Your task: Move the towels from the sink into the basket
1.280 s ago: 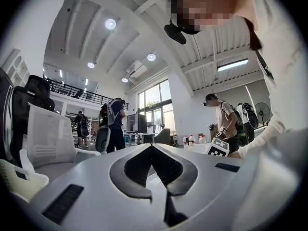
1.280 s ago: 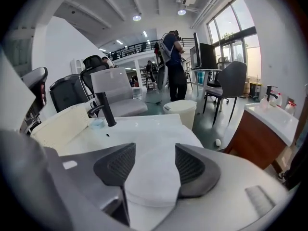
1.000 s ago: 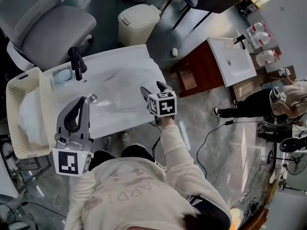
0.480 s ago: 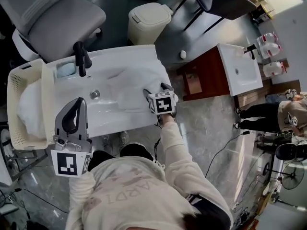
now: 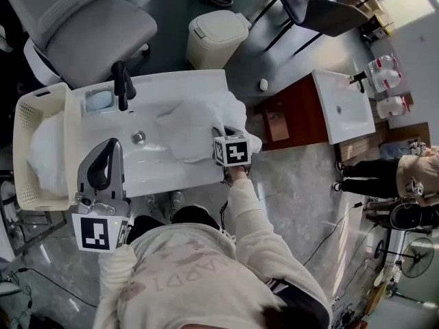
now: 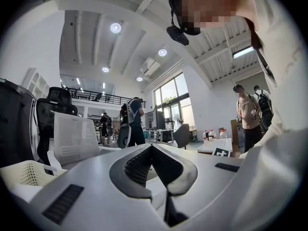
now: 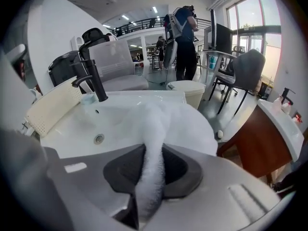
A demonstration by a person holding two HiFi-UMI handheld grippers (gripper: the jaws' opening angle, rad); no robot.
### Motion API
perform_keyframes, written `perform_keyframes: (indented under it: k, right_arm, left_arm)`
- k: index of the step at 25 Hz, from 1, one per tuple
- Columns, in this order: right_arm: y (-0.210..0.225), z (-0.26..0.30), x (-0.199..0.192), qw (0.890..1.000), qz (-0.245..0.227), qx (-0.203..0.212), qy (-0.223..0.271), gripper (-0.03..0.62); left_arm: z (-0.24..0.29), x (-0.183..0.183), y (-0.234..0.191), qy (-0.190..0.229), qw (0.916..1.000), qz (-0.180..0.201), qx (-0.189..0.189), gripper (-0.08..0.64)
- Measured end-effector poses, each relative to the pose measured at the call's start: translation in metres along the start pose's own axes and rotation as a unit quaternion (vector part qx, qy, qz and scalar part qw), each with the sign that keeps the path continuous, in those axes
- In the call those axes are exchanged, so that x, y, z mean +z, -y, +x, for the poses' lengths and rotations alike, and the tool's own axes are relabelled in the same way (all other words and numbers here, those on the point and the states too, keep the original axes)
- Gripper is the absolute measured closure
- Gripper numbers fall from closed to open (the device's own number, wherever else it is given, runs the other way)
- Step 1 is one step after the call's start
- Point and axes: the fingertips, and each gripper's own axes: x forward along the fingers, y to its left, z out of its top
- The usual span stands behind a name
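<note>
One fluffy white towel (image 7: pixel 156 119), a bunched ridge between closing right tongs (image 7: pixel 153 153); left tongs (image 6: pixel 151 147) together, empty.

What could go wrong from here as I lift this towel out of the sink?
The right claw is closing on just a narrow fold of the towel, so it may slip free when lifted. The rest drapes over the sink edge and could slide to the floor. On the way to the basket, trailing cloth might snag the faucet.
</note>
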Motion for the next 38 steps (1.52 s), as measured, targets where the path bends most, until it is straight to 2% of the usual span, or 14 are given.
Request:
perform_keyframes:
  k: [5,9,12,22,29,38]
  right_arm:
    - [-0.001,-0.026,0.014,0.996,0.055,0.025,0.068,0.512]
    - [-0.005,-0.058,0.03,0.985,0.101,0.056,0.132,0.514]
    - [-0.011,-0.083,0.043,0.976,0.115,0.072,0.172,0.514]
    - [-0.047,-0.16,0.092,0.945,0.107,0.122,0.284,0.512]
    - [-0.086,-0.189,0.114,0.924,0.102,0.164,0.33,0.512]
    - [-0.15,-0.216,0.142,0.904,0.059,0.217,0.364,0.512]
  left_arm:
    - [-0.005,0.005,-0.004,0.006,1.0,0.005,-0.001,0.555]
    - [-0.008,0.011,-0.008,0.013,0.9999,0.007,0.0,0.555]
    - [-0.011,0.015,-0.01,0.019,0.9998,0.008,0.001,0.555]
    - [-0.027,0.03,-0.013,0.034,0.9993,0.016,0.002,0.555]
    - [-0.044,0.032,-0.027,0.034,0.9991,0.018,0.016,0.555]
    - [-0.073,0.035,-0.052,0.031,0.9979,0.024,0.051,0.555]
